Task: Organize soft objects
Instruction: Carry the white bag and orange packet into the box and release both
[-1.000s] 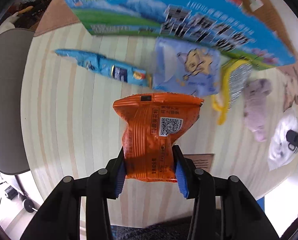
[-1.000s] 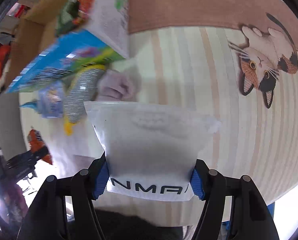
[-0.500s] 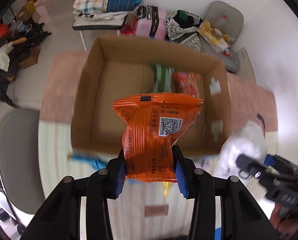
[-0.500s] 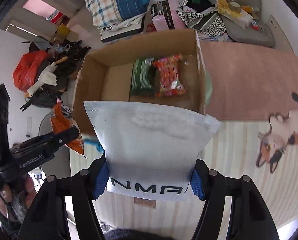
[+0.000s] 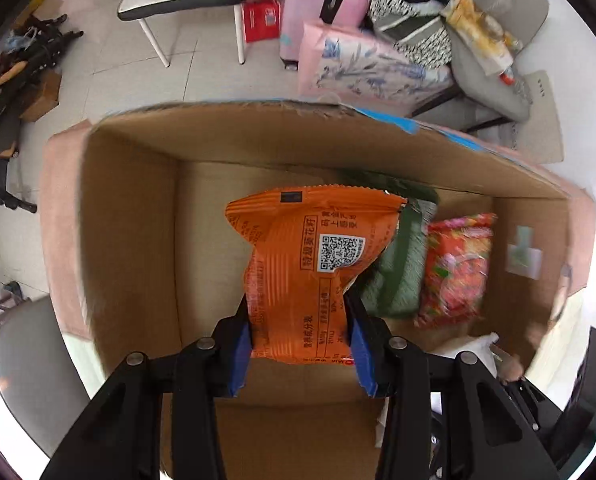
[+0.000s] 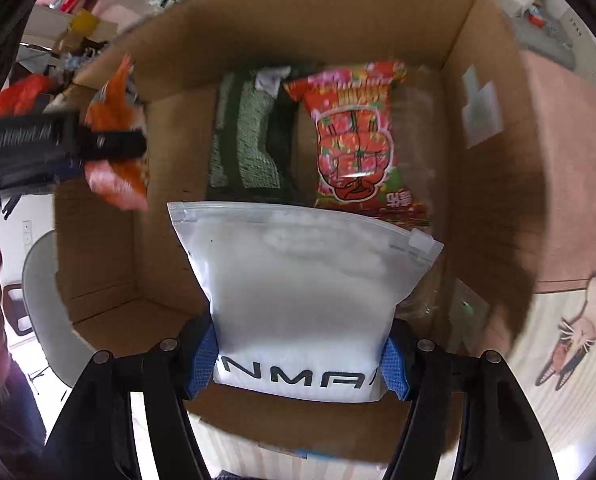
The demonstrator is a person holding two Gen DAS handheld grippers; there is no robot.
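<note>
My left gripper [image 5: 300, 354] is shut on an orange snack packet [image 5: 310, 268] and holds it over the open cardboard box [image 5: 130, 216]. My right gripper [image 6: 300, 360] is shut on a white zip pouch [image 6: 306, 296] and holds it over the same box [image 6: 494, 184]. A green packet [image 6: 246, 136] and a red packet [image 6: 354, 136] lie on the box floor; both also show in the left wrist view, green [image 5: 398, 280] and red [image 5: 456, 268]. The left gripper with its orange packet [image 6: 116, 140] shows at the left of the right wrist view.
The box stands on a pink rug [image 6: 570, 184] beside a pale striped table top with a cat picture [image 6: 578, 340]. A grey chair [image 5: 26, 380] is at the left. Luggage, bags and a cluttered chair [image 5: 494, 40] lie beyond the box.
Both grippers have moved forward from above the table to over the inside of the box, each still holding its packet. The box now fills both views.
</note>
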